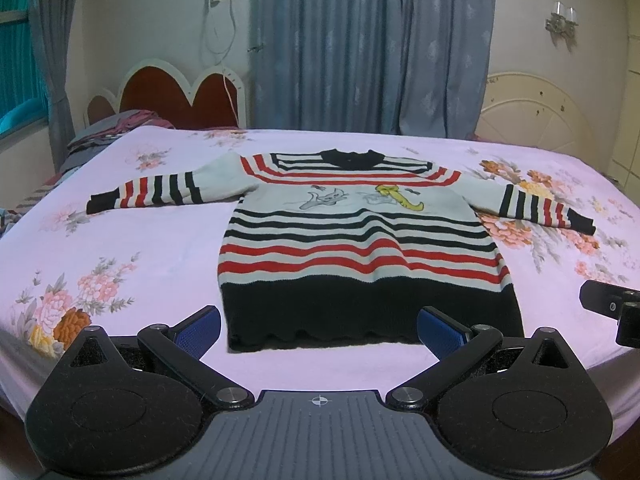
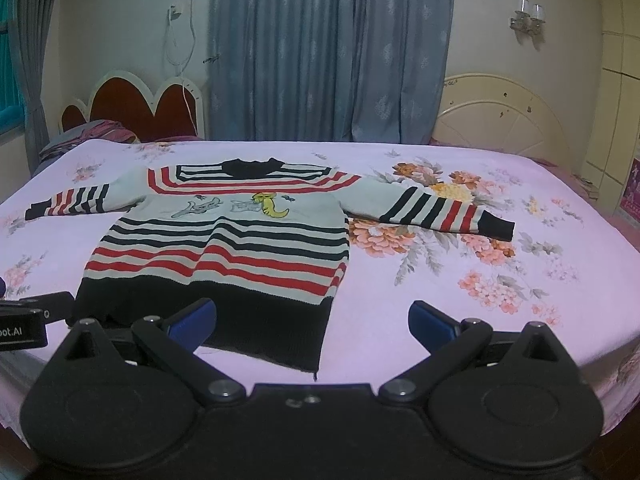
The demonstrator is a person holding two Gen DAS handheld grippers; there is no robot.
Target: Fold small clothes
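A: Logging position. The sweater (image 1: 360, 240) is lying flat and face-up on the bed (image 1: 120, 248), collar pointing toward the curtain (image 1: 368, 40), both sleeves spreading out to the sides of the body.

B: Grippers?

A: The left gripper (image 1: 319, 326) is hovering just short of the sweater's dark hem, fingers spread wide, gripping nothing. The right gripper (image 2: 312, 322) is hovering near the hem's right corner, likewise wide apart and empty. Neither one is touching the cloth, as far as both views show.

B: Step in hand?

A: Judging it as the very start: garment laid out, no fold made yet, both sleeves lying fully extended.

B: Next move?

A: Probably bringing a sleeve (image 2: 432, 206) in across the sweater's chest. That is calling for reaching past the hem to the cuff, pinching a single edge of knit, and lifting low enough that the body is not dragging along the sheet.
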